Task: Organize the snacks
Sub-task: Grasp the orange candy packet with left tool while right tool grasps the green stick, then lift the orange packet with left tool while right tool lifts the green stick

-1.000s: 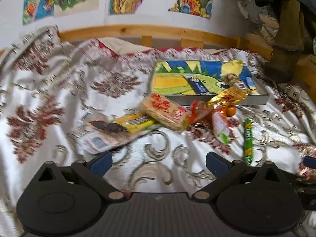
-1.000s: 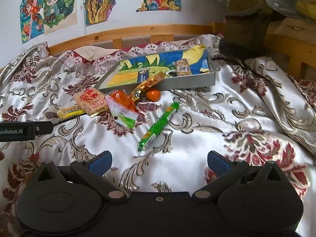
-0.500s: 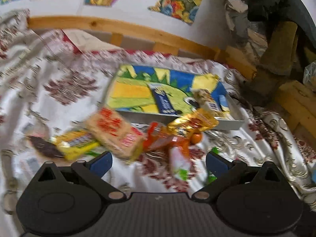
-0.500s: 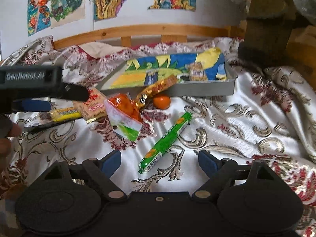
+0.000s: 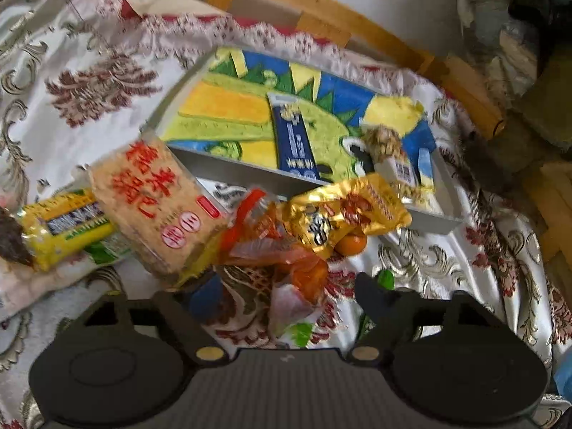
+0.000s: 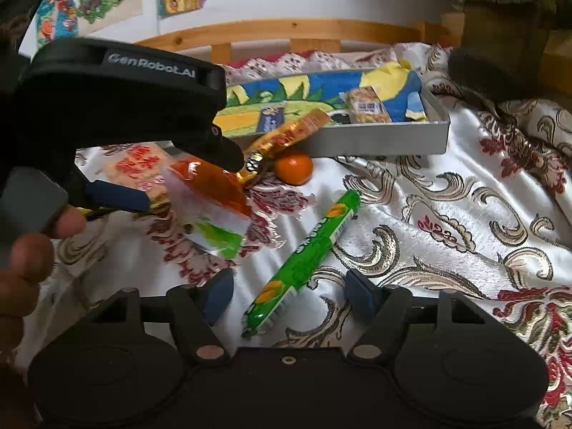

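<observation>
While your left gripper point(image 5: 282, 295) has swung in over the orange-and-white packet point(image 5: 300, 275) and your right gripper point(image 6: 286, 295) over the green candy stick point(image 6: 304, 261), both jaws are closing, neither pinching yet; the tray point(image 6: 379, 139) waits beyond.

1. Right of the green stick pack point(image 6: 307, 261), the bedspread point(image 6: 447, 221) lies bare (folds only).
2. Left of it, the left gripper point(image 6: 200, 182) and the orange-and-white packet point(image 6: 211, 207) crowd the way.
3. Beyond it stands the grey tray point(image 6: 375, 139) wall.
</observation>
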`<state>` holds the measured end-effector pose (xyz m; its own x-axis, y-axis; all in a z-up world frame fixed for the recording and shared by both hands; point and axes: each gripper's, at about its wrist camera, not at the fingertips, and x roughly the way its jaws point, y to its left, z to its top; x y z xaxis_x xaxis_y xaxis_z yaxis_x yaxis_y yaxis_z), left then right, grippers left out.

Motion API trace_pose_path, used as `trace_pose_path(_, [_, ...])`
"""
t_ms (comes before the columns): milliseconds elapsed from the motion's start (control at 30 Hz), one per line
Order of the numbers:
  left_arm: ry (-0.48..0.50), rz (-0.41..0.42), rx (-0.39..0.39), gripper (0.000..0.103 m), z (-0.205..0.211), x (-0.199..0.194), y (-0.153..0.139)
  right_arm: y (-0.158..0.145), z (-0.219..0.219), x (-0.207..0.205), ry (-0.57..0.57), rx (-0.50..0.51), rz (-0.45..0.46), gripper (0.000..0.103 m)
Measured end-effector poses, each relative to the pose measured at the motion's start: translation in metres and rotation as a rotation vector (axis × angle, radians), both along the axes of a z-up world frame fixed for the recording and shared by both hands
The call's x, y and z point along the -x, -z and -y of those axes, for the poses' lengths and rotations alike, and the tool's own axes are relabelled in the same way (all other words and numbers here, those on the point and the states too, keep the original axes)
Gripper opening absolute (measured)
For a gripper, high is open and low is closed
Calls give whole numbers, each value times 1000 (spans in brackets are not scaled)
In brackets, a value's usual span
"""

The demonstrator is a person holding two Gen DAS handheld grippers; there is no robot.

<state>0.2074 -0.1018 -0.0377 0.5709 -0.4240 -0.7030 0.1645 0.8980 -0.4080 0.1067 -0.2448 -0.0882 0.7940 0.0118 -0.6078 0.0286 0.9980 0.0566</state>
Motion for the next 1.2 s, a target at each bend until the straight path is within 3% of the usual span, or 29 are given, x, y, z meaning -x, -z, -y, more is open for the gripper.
trace_pose_path(100, [-12, -12, -50, 55, 6, 0, 2, 0, 5, 0, 28, -19, -2, 54])
trace_pose_path(200, [-24, -12, -9, 43, 1, 4, 4, 1, 5, 0, 36, -28, -4, 47])
trace_pose_path(333, [-19, 5, 6, 38, -6, 14, 3, 0, 1, 2, 28, -33, -5, 33])
trace_pose_path(400, [-21, 8, 10, 36, -11, 18, 4, 0, 0, 4, 25, -30, -4, 32])
trace_pose_path(733, [25, -19, 28, 36, -40, 46, -3, -11, -11, 26, -31, -15, -33, 28])
trace_pose_path(933, [45, 21, -14, 37, -51, 68, -2, -16, -21, 47, -69, 33, -57, 28])
trace_pose_path(1067, [59, 50, -10, 40, -52, 74, 4, -12, -29, 48, -75, 77, -51, 30])
trace_pose_path(1200, [54, 60, 18, 51, -57, 76, 13, -9, -26, 46, -67, 64, -38, 35])
